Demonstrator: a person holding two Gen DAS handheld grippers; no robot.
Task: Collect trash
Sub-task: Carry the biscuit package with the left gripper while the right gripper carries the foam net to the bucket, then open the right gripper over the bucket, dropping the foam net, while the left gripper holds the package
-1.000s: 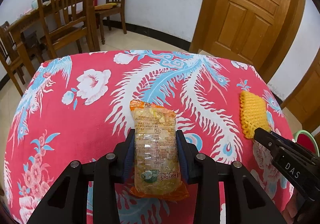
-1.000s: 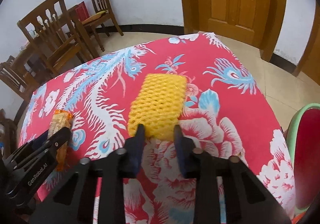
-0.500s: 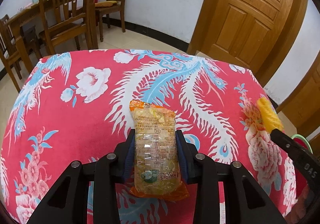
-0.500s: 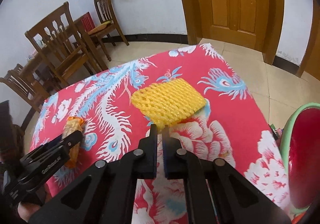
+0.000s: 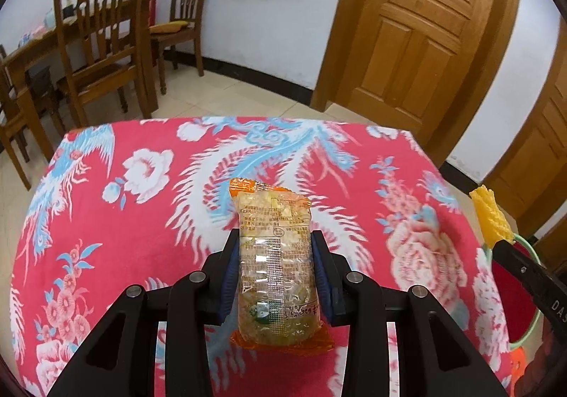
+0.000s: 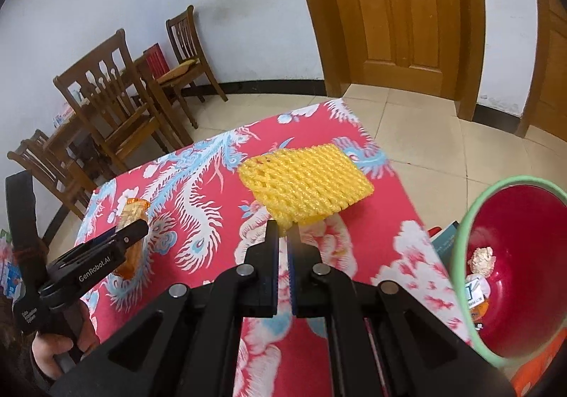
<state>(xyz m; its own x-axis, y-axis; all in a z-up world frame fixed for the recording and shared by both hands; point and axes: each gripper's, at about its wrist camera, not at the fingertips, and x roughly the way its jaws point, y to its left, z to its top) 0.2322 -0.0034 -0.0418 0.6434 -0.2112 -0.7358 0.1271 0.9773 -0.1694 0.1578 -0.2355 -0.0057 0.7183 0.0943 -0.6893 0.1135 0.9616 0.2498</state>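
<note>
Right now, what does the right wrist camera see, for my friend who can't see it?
The right tongs pinch a corner of a yellow foam net, lifted above a red flowery tablecloth. A red bin with a green rim waits at right; the left tongs hold a snack packet.

Tablecloth (image 6: 198, 198) lies bare between claws; bin (image 6: 460, 237) flanks right.

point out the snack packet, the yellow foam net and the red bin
snack packet (image 5: 275, 262), left wrist view, middle of its clear front
yellow foam net (image 6: 308, 181), right wrist view, centre of the mesh
red bin (image 6: 464, 216), right wrist view, green rim
</note>
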